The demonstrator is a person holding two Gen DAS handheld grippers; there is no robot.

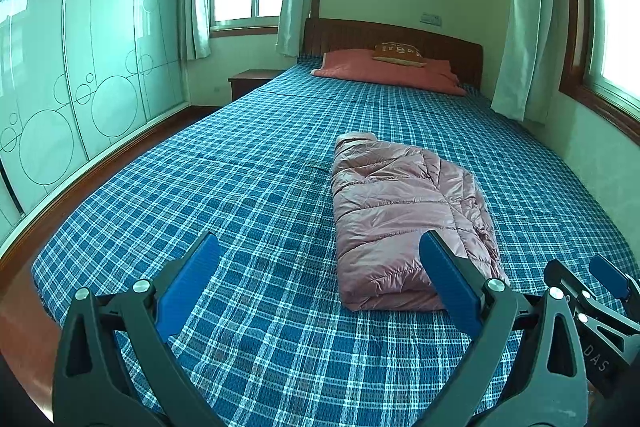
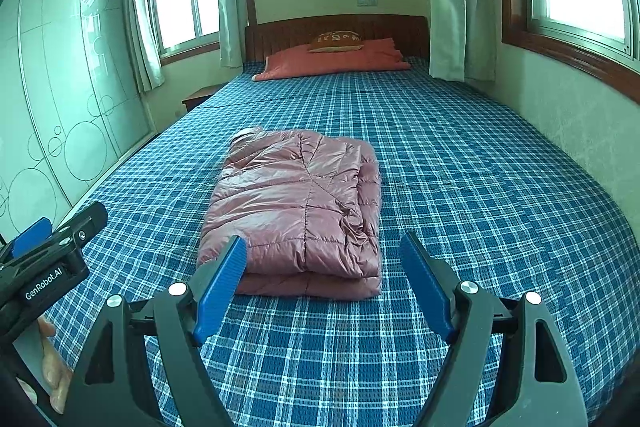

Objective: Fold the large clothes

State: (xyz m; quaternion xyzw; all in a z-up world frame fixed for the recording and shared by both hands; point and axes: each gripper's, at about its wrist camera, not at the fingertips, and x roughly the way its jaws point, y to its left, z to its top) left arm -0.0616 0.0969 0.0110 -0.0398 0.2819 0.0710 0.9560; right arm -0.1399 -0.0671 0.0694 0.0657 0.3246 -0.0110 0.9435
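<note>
Left gripper (image 1: 318, 259): fingers wide apart, nothing between them. Right gripper (image 2: 322, 261): fingers likewise wide and empty. Just beyond both sets of fingertips, a pink padded jacket (image 2: 296, 203) lies folded on the checked bed (image 2: 460, 187). Farther off, a red pillow (image 2: 336, 61) against the headboard (image 2: 336, 27).

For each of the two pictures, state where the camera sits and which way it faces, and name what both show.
Left wrist: on the left gripper, facing up the bed; own open fingers, right gripper at right edge.
Right wrist: on the right gripper, same direction; open fingers, a hand.
Shared: folded pink jacket, headboard.
</note>
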